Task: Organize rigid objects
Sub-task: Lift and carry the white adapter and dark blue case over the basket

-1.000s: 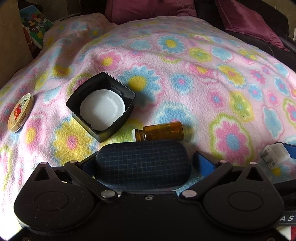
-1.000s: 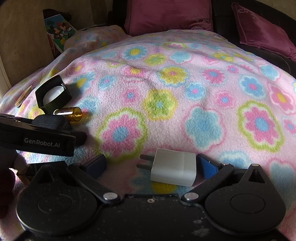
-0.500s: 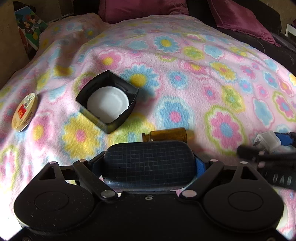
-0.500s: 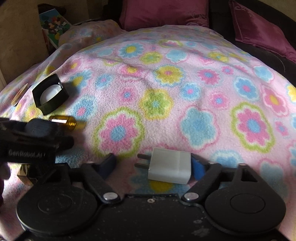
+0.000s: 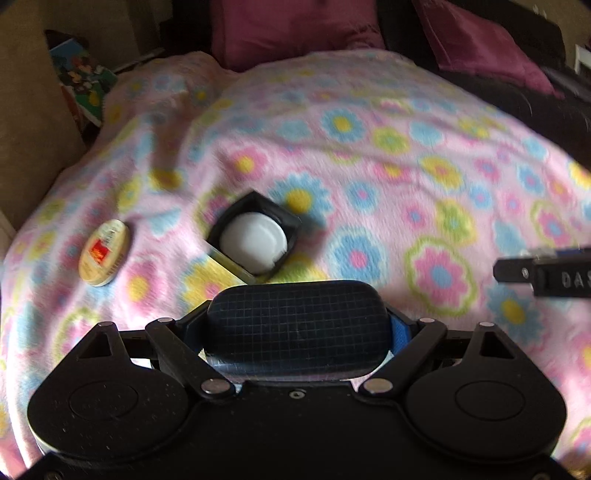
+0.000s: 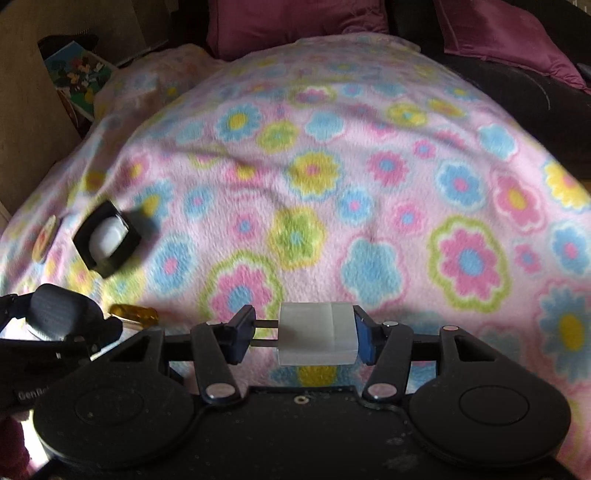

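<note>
My left gripper (image 5: 298, 330) is shut on a dark navy glasses case (image 5: 295, 314), held across its jaws above the flowered blanket. The jaws of my right gripper (image 6: 303, 338) are closing on a white charger plug (image 6: 317, 338): its prongs meet the left pad and its body sits against the right pad, lifted off the blanket. A black square box (image 5: 255, 240) with a white round lid inside lies beyond the case. A round yellow tin (image 5: 104, 253) rests left of it. An amber bottle (image 6: 135, 315) lies by the left gripper and is hidden in the left wrist view.
The pink flowered blanket (image 6: 369, 177) covers a domed bed. Purple pillows (image 6: 288, 22) and a dark edge (image 6: 524, 96) lie at the far side. A cartoon picture book (image 5: 79, 79) leans by the wall on the left.
Both grippers have risen. The right jaws came in from wide apart onto the plug and lifted it. The left jaws tightened on the case, which now hides the amber bottle.
</note>
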A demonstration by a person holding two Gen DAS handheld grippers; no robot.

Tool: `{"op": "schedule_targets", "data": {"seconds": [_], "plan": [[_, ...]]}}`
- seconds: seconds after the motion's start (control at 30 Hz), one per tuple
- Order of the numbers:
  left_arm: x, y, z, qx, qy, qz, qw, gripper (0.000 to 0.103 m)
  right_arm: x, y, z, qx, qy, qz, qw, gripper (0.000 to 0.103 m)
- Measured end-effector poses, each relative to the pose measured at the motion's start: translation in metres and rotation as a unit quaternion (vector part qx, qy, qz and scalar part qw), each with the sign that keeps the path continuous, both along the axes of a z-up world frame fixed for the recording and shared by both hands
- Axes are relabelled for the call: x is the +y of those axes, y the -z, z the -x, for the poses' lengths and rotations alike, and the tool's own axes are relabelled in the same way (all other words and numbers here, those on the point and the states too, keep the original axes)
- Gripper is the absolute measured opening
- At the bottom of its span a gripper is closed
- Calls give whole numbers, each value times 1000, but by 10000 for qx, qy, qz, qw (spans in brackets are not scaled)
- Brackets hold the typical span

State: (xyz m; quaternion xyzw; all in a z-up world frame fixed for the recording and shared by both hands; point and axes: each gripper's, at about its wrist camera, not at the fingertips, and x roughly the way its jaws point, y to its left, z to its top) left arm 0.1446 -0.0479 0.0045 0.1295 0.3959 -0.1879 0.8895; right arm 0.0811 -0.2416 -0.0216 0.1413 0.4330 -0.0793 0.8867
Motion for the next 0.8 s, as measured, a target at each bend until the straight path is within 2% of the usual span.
{"op": "schedule_targets", "data": {"seconds": [0.2, 0.33, 0.43, 0.57, 0.8], "plan": [[19, -54, 25, -126, -203, 383, 9990, 85, 8, -46, 38, -514, -388, -96, 9979, 55], [31, -83, 59, -97, -425, 317, 9985, 85, 13, -75, 84, -936, -514, -391, 9935, 55], [42, -97, 97, -296, -405, 280, 9983, 85, 19, -91, 124, -1225, -581, -513, 9894, 55], [54, -100, 147, -261, -402, 328, 9983, 85, 32, -103, 183, -1520, -623, -387, 9857, 55], [67, -77, 208, 244, -629, 410, 9969, 85, 58, -108, 263, -1592, -790, -18, 9841, 55]]}}
